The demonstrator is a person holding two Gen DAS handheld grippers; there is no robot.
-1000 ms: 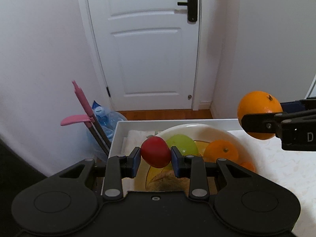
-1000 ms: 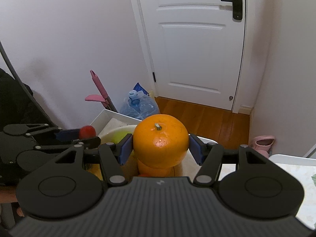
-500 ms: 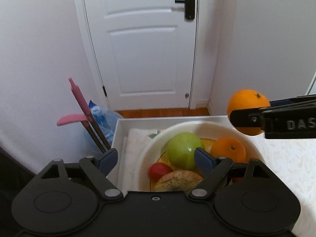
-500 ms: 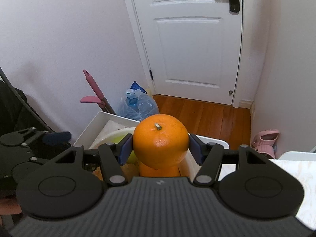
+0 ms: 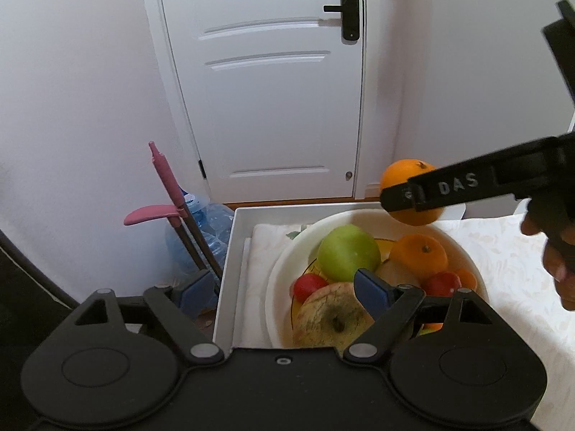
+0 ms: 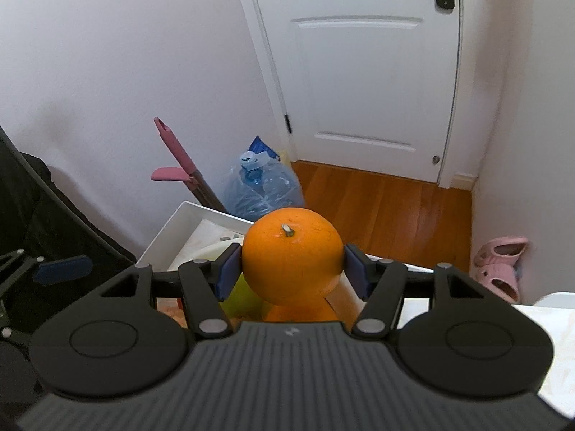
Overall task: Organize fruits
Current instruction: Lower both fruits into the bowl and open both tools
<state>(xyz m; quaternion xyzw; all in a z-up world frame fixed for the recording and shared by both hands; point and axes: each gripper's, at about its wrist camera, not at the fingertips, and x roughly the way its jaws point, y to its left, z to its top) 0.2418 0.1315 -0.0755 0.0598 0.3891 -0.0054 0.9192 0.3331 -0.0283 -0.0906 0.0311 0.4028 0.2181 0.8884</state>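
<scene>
While gripped by tongs (image 6: 291, 269), orange (image 6: 291, 264) stem-up.

Even, soft indoor light; no glare. Both views sharp, with fisheye bowing and dark vignette at corners.

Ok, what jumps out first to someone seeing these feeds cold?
The big orange clamped in the right claw, held above the far rim of the white bowl. Next, the bowl's fruit pile: a green apple behind a small red fruit, with the left claw open over it.
</scene>
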